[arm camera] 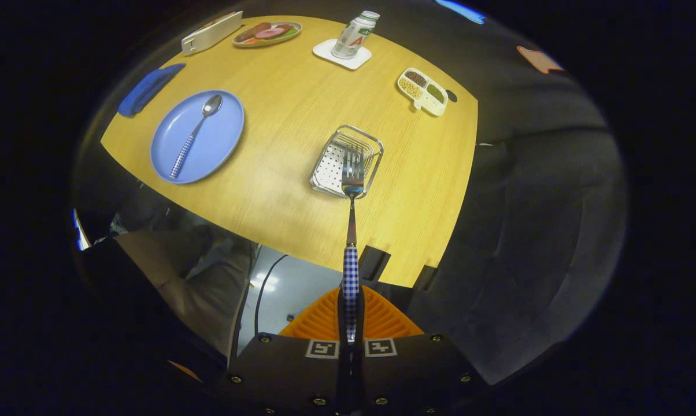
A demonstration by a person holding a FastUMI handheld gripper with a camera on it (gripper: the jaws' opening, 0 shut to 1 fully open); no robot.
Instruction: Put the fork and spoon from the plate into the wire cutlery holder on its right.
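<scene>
The gripper (351,315) sits closest, its orange fingers (382,318) pressed together on the blue-checked handle of the fork (351,231), which sticks straight out ahead with its tines reaching over the near edge of the wire holder (348,160).

Beyond that, the wooden table (284,110) carries everything else. The blue plate (218,141) lies well to the left of the holder, and the spoon (193,136) rests on it, bowl pointing away, handle toward the near rim. Farther back stand a bottle (355,34) on a white coaster, a small divided dish (423,91) and an oval dish of food (267,33).

The fork appears to hang above the holder rather than in it, though height is hard to judge from this angle.

To finish this step well, I would bring the tines further over the middle of the holder, tip the handle so the fork goes in without catching the wire rim, and only then part the fingers. Letting go too near the edge risks the fork tipping out onto the table. The spoon comes after.
</scene>
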